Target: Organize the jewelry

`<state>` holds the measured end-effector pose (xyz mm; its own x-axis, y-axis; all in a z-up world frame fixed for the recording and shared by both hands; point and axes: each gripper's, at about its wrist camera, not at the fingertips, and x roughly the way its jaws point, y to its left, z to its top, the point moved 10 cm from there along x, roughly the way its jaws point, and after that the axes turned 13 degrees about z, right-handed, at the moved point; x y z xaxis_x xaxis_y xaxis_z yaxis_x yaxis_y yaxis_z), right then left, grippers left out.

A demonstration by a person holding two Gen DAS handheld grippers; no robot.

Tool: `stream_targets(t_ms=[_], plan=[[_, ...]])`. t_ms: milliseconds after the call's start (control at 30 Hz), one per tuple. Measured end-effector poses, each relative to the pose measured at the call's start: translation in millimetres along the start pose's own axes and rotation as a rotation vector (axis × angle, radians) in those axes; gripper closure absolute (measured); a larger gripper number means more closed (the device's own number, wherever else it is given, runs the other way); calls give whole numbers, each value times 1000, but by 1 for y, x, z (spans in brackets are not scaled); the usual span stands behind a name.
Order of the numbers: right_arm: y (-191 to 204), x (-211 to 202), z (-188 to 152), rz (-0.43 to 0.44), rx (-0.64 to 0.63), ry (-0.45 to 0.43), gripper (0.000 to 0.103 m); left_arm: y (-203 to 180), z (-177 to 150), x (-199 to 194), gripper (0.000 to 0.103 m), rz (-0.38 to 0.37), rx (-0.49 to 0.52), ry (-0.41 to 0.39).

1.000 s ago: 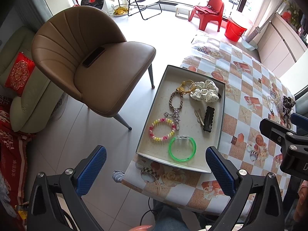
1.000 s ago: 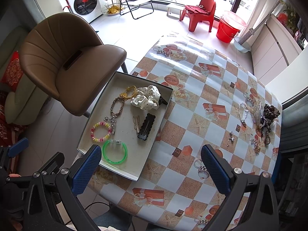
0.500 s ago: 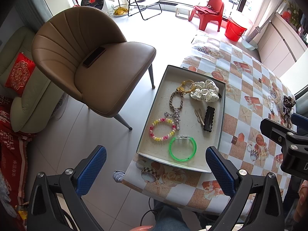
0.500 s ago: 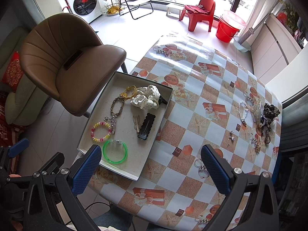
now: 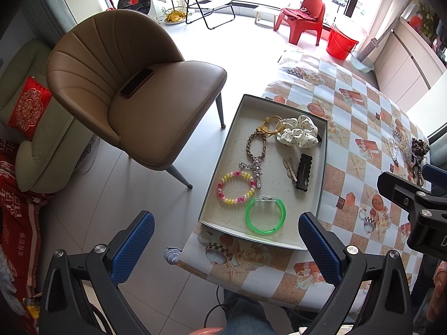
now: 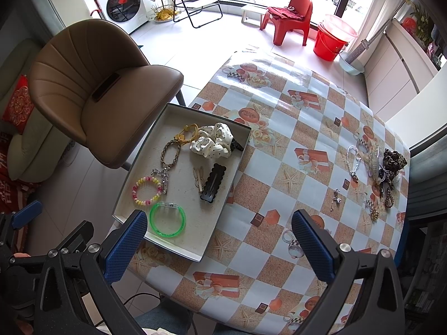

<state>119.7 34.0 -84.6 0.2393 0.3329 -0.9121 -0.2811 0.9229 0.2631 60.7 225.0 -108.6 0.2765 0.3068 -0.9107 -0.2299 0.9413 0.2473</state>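
A shallow grey tray (image 6: 178,111) (image 5: 220,162) lies at the table's left edge. It holds a green bangle (image 6: 167,219) (image 5: 265,214), a pink-and-yellow bead bracelet (image 6: 147,190) (image 5: 236,186), a braided bracelet (image 6: 170,153), a dotted white scrunchie (image 6: 213,140) (image 5: 298,134) and a black hair clip (image 6: 213,182) (image 5: 303,172). More jewelry (image 6: 377,170) lies heaped at the table's far right. My left gripper (image 5: 226,247) is open, high above the tray's near end. My right gripper (image 6: 219,240) is open and empty, high above the table's front.
A tan leather chair (image 6: 97,95) with a phone (image 6: 105,87) on its seat stands left of the table. The checked tablecloth (image 6: 279,167) is bare between tray and heap. A red chair (image 6: 290,16) and bucket (image 6: 332,44) stand on the far floor.
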Motion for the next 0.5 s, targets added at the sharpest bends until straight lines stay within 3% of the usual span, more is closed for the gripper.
stream_targets(t_ms=[500], plan=[[0,0,0,1,0,1,0,1,-3,1,0,4,0,1]])
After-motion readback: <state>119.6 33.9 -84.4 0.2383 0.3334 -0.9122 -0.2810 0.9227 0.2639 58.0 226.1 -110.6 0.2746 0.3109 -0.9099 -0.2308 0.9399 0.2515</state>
